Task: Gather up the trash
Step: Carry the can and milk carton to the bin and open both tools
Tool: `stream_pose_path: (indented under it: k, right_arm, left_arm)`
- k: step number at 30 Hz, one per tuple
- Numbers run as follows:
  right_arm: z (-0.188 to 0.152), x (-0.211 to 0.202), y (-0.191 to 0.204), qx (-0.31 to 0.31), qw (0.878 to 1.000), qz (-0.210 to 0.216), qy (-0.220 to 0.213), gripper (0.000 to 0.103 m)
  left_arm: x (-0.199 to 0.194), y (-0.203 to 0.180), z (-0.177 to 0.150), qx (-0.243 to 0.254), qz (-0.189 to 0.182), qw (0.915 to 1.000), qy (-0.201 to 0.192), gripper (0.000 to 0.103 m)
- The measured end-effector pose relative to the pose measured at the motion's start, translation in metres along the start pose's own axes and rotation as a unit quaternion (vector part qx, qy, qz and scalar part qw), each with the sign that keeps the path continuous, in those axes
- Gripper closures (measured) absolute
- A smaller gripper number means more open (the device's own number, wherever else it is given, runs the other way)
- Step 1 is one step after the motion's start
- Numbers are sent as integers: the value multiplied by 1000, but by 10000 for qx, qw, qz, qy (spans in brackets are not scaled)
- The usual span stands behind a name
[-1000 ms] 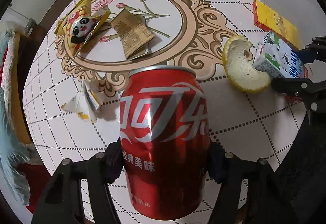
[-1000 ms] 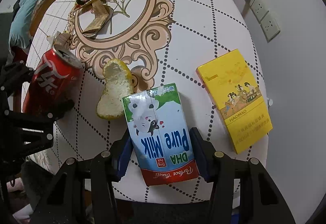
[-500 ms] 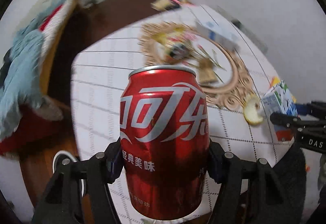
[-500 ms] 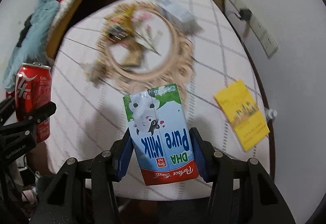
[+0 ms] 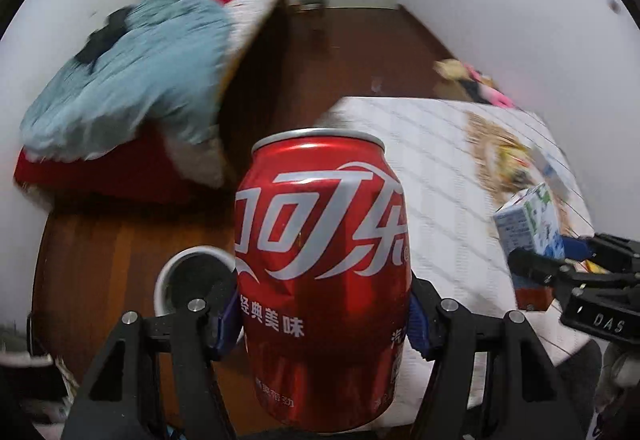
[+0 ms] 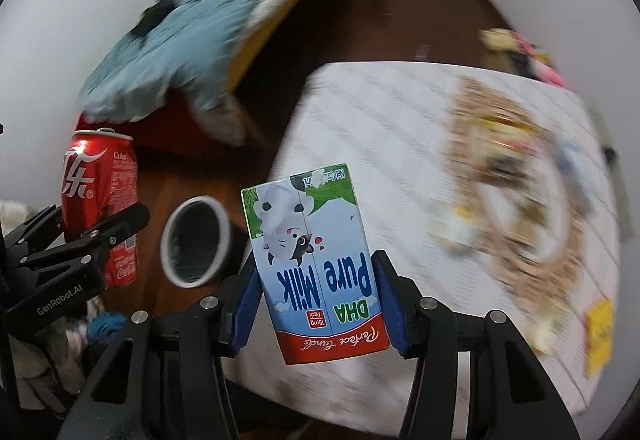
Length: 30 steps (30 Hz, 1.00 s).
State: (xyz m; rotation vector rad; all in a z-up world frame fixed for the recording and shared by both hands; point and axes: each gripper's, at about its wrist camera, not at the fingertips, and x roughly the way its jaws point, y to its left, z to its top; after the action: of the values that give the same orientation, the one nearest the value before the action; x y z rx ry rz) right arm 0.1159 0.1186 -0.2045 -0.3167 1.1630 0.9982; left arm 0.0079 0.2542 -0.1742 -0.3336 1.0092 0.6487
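The left gripper pinches a dented red cola can at mid-body; it looks light and easily crushed. The right gripper clamps a milk carton by its flat sides. The white-rimmed bin sits beyond the fingertips, below.

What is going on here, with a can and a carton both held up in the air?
A person is collecting trash with a tool in each hand. The left tool grips a dented red cola can; the right tool grips a milk carton, print upside down. Both are off the table, near a white-rimmed bin on the floor. More litter lies blurred on the table.
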Motion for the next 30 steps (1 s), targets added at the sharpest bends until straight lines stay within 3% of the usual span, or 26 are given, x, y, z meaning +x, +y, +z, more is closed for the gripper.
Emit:
stream_pose_path:
  k: [6, 13, 19, 20, 21, 23, 28, 29, 30]
  right_arm:
    - [18, 98, 112, -533, 9958, 431, 607, 48]
    - [15, 254, 201, -815, 9812, 549, 1661, 48]
    - [15, 347, 226, -785, 9717, 500, 2172, 48]
    - [17, 358, 229, -810, 9709, 471, 2206, 48]
    - [18, 364, 231, -822, 9703, 483, 2225, 48]
    - [21, 381, 238, -871, 9682, 484, 2293, 48]
    - [33, 417, 249, -946, 9630, 550, 2463, 46]
    - [35, 422, 251, -976, 9623, 571, 2472, 39]
    - [35, 424, 254, -1012, 9624, 542, 2463, 21]
  left_arm:
    - [46, 124, -26, -1006, 251, 9938, 393, 40]
    - [148, 241, -69, -1979, 45, 9727, 1214, 39]
    - [218, 286, -91, -2602, -115, 9509, 1672, 39]
    - [224, 290, -93, -2662, -128, 9490, 1687, 35]
    - [228, 294, -95, -2710, -109, 9474, 1697, 20]
    - [233, 304, -105, -2875, -52, 9430, 1675, 0]
    - [227, 320, -124, -3128, 409, 9362, 1548, 0]
    - [225, 322, -127, -3144, 557, 9353, 1528, 0]
    - [221, 325, -132, -3169, 759, 9338, 1481, 0]
